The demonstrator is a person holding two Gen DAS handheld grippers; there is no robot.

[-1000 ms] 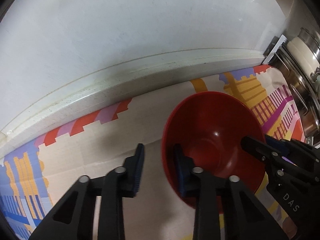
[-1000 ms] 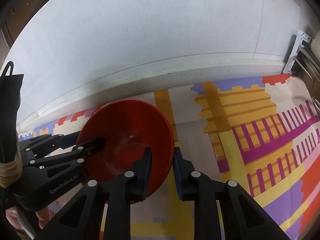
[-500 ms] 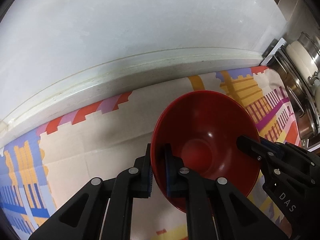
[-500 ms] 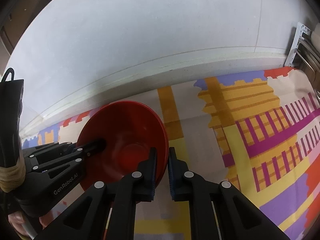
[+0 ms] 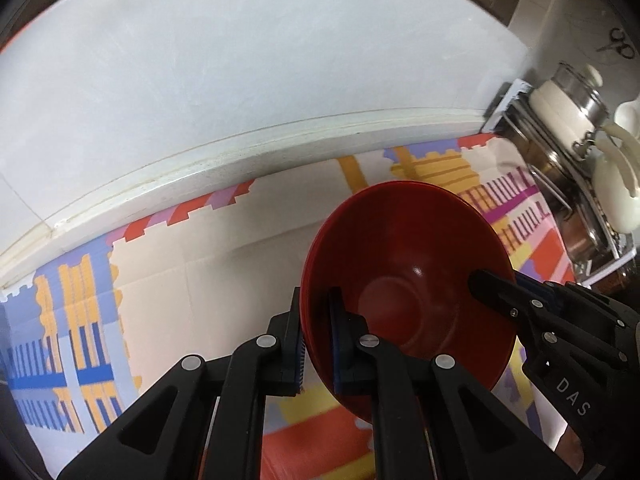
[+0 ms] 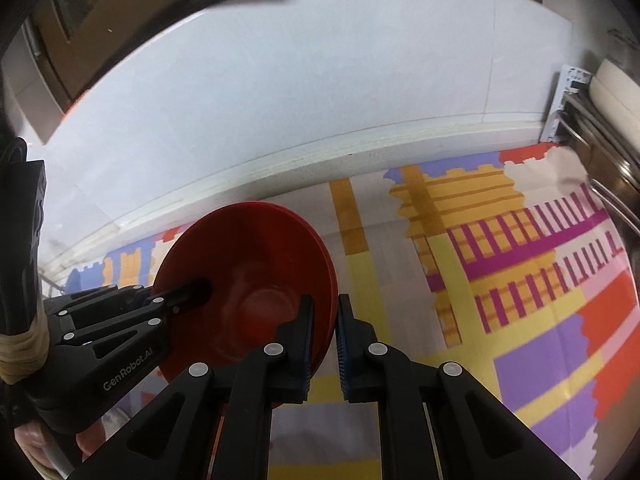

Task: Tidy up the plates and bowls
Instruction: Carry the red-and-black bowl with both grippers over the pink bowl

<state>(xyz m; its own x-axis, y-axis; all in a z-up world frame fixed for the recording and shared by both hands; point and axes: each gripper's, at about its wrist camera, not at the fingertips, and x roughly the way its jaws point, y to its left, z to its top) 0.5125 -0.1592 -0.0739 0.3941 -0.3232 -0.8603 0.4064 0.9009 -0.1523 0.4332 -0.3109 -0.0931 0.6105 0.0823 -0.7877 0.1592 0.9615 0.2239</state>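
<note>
Red bowl (image 5: pixel 408 280), looks like a nested stack of red bowls judging by doubled rim lines at the far edge, count unclear. Held up over the patterned mat (image 5: pixel 168 280), tilted, mouth toward the cameras; appears clear of the mat, though the underside is hidden. Left gripper (image 5: pixel 316 344) clamped on the bowl's left rim, one pad outside, one inside. Right gripper (image 6: pixel 324 340) clamped on the opposite, right rim, same way; both sets of jaws closed tight on the wall. In the left wrist view the right gripper's finger reaches inside the bowl from the right. Handling guess: looks like plastic or melamine, light, stiff, glossy so a bit slippery; unlikely to shatter but could skate out of a pinch if tipped. Rim pinch on two opposite sides is the sensible hold, and if it is a stack, pads should bite all rims together or the lower ones may drop. Mat covers the counter up to a white ledge (image 5: pixel 224 164) and pale wall (image 5: pixel 240 60) on the far side. Far right: metal rack (image 5: pixel 560 184) with steel pots (image 5: pixel 576 96) and a cream kettle-like item (image 5: pixel 616 184). Part of a hand (image 6: pixel 36 440) shows at the near left of the right wrist view.
</note>
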